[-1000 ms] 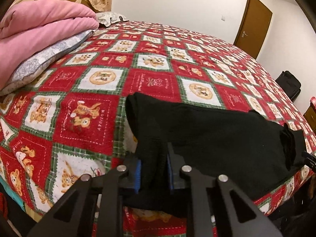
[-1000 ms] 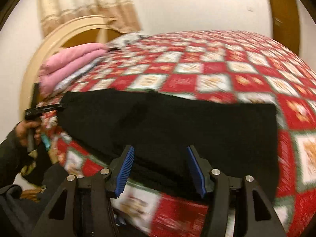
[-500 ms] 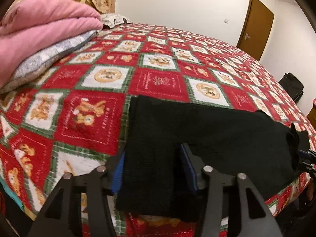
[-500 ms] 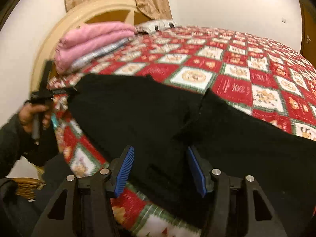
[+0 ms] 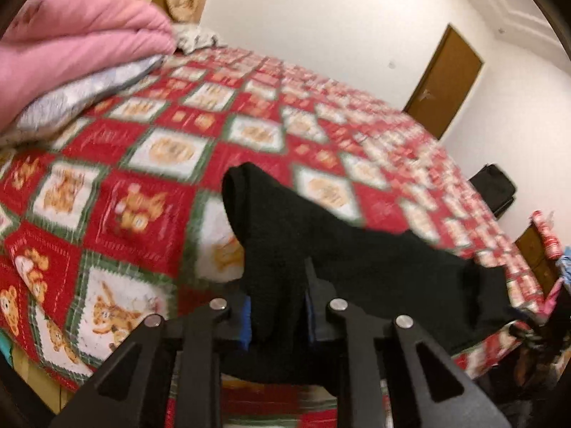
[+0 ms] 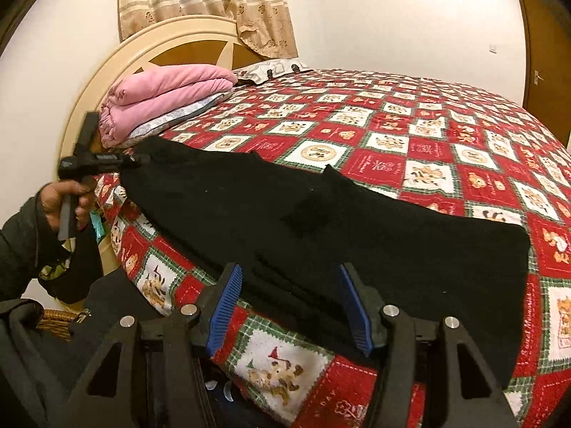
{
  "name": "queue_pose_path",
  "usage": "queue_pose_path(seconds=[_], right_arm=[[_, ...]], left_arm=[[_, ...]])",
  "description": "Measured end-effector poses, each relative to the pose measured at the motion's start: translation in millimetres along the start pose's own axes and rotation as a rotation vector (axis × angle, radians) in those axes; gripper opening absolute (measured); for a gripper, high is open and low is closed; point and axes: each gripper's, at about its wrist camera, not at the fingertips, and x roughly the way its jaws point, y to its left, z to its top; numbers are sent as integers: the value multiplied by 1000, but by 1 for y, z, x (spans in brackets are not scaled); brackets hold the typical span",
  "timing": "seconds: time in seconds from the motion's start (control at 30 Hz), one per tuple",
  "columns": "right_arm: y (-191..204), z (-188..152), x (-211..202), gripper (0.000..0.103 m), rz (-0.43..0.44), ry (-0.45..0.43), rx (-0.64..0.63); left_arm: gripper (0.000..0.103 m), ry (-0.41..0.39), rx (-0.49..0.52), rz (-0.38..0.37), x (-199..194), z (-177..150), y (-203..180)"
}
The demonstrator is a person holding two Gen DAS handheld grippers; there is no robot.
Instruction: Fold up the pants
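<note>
Our left gripper [image 5: 276, 312] is clamped on one end of the black pants [image 5: 357, 267], its blue pads pressed in on a bunched fold of cloth that rises straight up between the fingers. From that pinch the fabric lifts ahead of the gripper into a rounded hump, then runs away to its right and slopes down onto the patchwork bedspread [image 5: 117, 192]. This view is blurred, so we cannot tell exactly which part of the garment we are holding.

Our right gripper [image 6: 291, 305] stands wide open, with nothing between its blue pads [image 6: 226, 301]. The pants [image 6: 321, 221] lie spread flat on the bedspread [image 6: 410, 135] directly ahead of it, and their near edge runs across just beyond the fingertips; we cannot tell whether the pads touch the cloth. From here the garment stretches far to the left, where we see the left gripper [image 6: 137, 158] gripping its raised far end, held in our left hand [image 6: 66, 198] beside the mattress edge. To the right the cloth ends in a straight edge.

Beyond the pants, up and to the left of the right gripper, a folded pink blanket [image 6: 160, 96] sits against the headboard [image 6: 150, 50].
</note>
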Motion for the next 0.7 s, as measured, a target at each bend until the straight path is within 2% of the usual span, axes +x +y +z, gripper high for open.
queue_pose_path(seconds=[0.13, 0.37, 0.53, 0.7], right_arm=[[-10, 2, -9, 58, -44, -10, 23], [-51, -4, -36, 58, -141, -41, 133], [-89, -15, -61, 58, -226, -87, 240], [-136, -29, -91, 58, -336, -164, 390]], left_arm=[[22, -44, 62, -108, -24, 15, -49], [22, -60, 166, -256, -36, 32, -141], [22, -23, 270, -320, -29, 33, -206], [22, 59, 369, -357, -1, 21, -269]])
